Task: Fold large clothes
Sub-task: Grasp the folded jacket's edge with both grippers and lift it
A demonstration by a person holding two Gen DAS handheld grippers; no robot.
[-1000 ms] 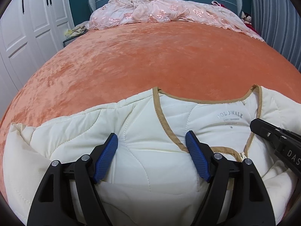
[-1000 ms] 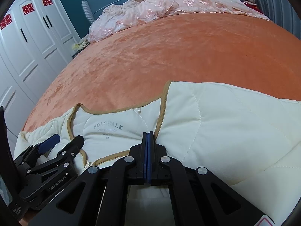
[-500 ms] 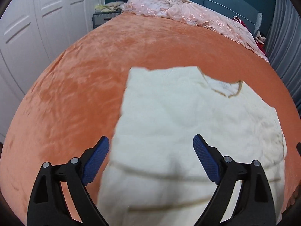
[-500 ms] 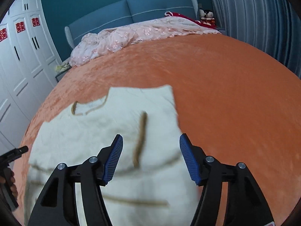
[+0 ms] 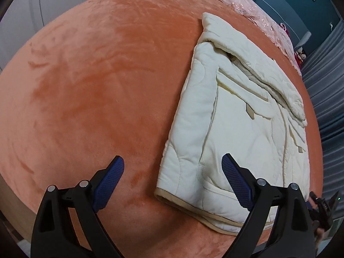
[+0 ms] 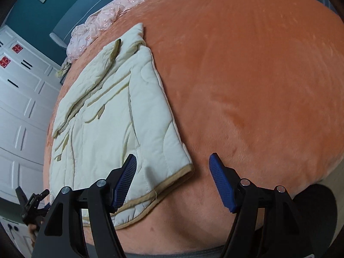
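— Where does the garment lie?

— A cream quilted jacket (image 5: pixel 234 116) lies flat on the orange velvet bedspread (image 5: pixel 96 81), its tan-trimmed hem (image 5: pixel 193 206) turned toward the foot edge of the bed. In the right wrist view the same jacket (image 6: pixel 111 116) stretches from the foot edge toward the head of the bed, its sleeves folded in across the body and one tan cuff (image 6: pixel 115 50) showing at the far end.

— And the two tools?

— The left gripper (image 5: pixel 173 179) hangs above the bedspread with its blue-padded fingers (image 5: pixel 109 179) spread wide, grasping nothing; the jacket's near left corner sits between them in the view, and whether the right-hand pad touches the cloth cannot be told. The right gripper (image 6: pixel 173 181) is likewise released, its fingers (image 6: pixel 221 185) parted over the jacket's near right corner (image 6: pixel 185 169), with bare bedspread under the outer pad.

— Is either tool seen from the other side?

— Yes. The right gripper shows as a small dark shape at the lower right rim of the left wrist view, and the left gripper appears at the lower left rim of the right wrist view, off the jacket's other side.

— What frames the scene?

— A crumpled pink lace coverlet (image 6: pixel 103 19) lies along the head edge of the bed against a blue headboard (image 6: pixel 86 6); white wardrobe doors (image 6: pixel 19 99) stand along one side, grey curtains (image 5: pixel 329 99) along the other.
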